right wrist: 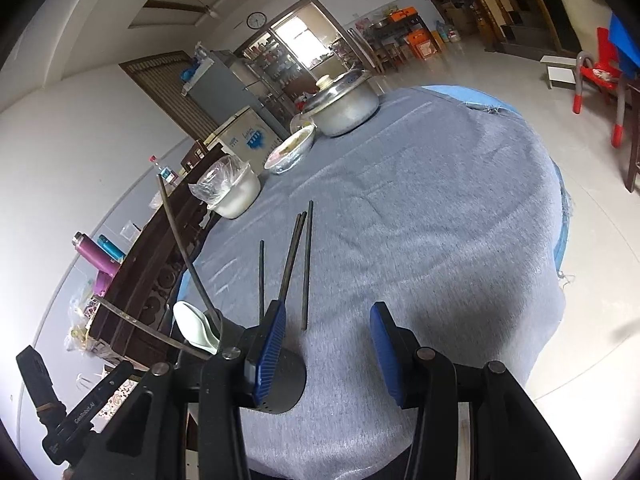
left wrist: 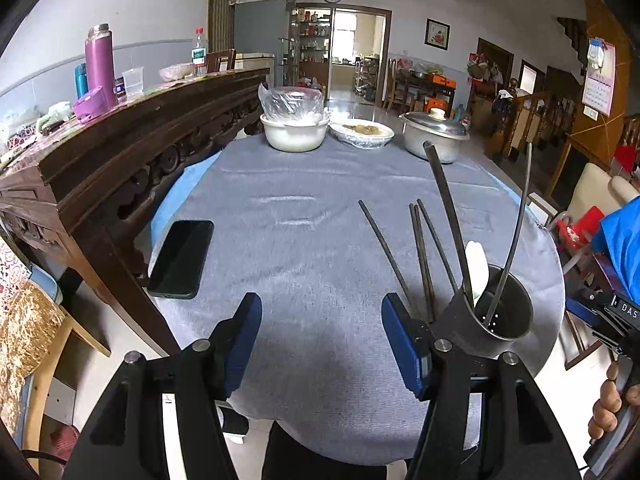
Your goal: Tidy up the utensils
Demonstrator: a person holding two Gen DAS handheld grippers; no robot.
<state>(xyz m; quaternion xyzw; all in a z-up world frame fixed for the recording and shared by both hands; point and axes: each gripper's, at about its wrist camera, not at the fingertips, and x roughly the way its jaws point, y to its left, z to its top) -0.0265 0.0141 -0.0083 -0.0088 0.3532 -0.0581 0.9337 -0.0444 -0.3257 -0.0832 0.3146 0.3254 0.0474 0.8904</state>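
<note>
My left gripper [left wrist: 322,340] and right gripper [right wrist: 328,350] are both spread and empty. Four chopsticks [left wrist: 420,256] lie loose on the cloth [left wrist: 300,240], at twelve o'clock from the holder [left wrist: 494,312], which stands between the grippers, ready to receive them.

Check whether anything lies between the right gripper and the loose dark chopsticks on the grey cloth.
Nothing visible does. The right gripper is open, and the dark chopsticks lie just ahead on bare grey cloth. The metal utensil holder sits beside its left finger.
</note>
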